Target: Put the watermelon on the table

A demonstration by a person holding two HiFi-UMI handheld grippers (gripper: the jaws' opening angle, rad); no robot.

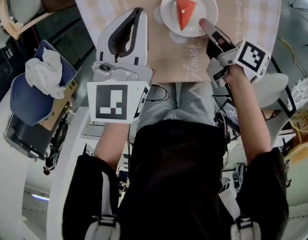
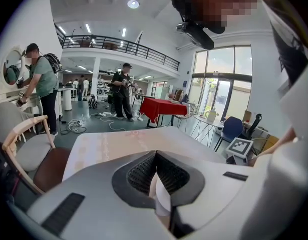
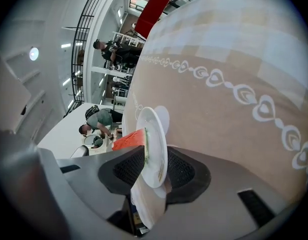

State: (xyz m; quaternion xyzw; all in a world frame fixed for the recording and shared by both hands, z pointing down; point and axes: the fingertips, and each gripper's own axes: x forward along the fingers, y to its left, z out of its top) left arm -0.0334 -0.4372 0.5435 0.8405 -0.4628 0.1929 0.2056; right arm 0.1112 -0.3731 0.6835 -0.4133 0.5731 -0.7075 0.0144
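One watermelon slice [image 1: 185, 13] lies on a white plate [image 1: 166, 4] on the surface [image 1: 254, 14]. The right tongs [image 1: 204, 24] are released around the plate's rim, and the left tongs [image 1: 137, 14] are clenched shut.

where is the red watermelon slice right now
Head view, top centre: the red watermelon slice sits on the round white plate, right gripper at its rim.
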